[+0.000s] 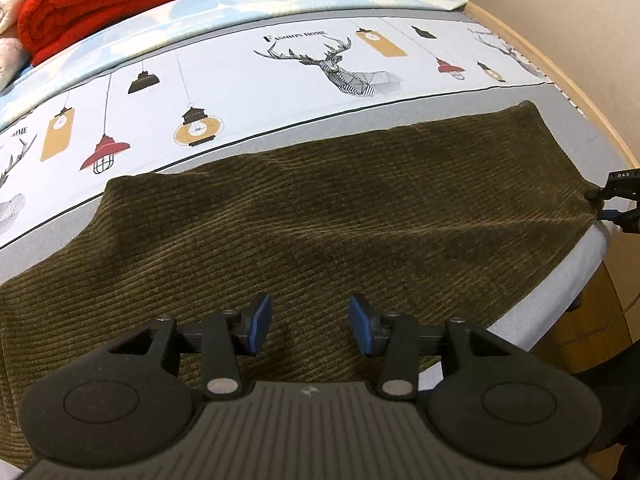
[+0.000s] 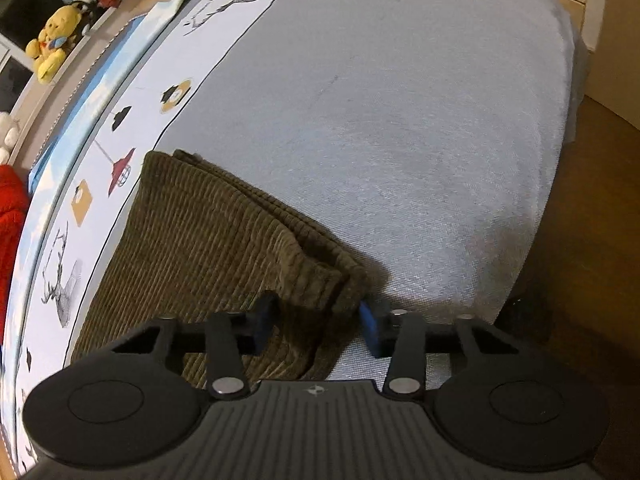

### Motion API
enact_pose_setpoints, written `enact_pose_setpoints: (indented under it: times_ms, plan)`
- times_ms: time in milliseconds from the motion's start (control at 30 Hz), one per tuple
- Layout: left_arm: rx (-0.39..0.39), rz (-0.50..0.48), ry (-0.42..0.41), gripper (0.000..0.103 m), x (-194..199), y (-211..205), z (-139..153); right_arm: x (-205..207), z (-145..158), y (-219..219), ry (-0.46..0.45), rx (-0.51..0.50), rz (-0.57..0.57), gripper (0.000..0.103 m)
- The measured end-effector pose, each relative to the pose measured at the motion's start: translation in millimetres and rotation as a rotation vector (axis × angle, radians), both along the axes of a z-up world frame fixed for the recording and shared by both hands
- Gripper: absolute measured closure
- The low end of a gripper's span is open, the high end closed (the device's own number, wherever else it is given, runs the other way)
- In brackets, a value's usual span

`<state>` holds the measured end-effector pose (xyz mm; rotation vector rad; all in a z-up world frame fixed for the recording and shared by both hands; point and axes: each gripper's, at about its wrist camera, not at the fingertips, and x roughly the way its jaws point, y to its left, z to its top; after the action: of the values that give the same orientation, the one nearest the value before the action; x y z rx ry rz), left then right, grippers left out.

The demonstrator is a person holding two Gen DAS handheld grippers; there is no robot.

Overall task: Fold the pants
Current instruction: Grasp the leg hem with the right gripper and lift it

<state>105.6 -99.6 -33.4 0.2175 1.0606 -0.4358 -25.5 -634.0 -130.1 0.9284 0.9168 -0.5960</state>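
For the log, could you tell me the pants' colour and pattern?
Dark olive-brown ribbed corduroy pants, clearest in the left wrist view.

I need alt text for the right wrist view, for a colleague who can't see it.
The right gripper, open, straddles the near corner of the folded brown corduroy pants lying on a bed with a grey-blue sheet. A white printed strip runs along the left, with a yellow plush toy on a shelf beyond.

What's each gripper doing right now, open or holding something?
Left gripper: open, above the pants, holding nothing.
Right gripper: open, straddling the pants' corner, not clamped.
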Motion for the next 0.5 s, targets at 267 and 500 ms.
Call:
enact_pose_setpoints:
  times_ms: [267, 500]
  plan:
    - [-0.004, -0.003, -0.001, 0.055, -1.5, 0.2, 1.5, 1.6, -3.9, -0.1, 0.007, 0.024, -0.039, 0.056]
    - [-0.005, -0.004, -0.004, 0.055, -2.6, 0.5, 2.5, 11.4, -2.6, 7.3, 0.037, -0.023, -0.003, 0.062]
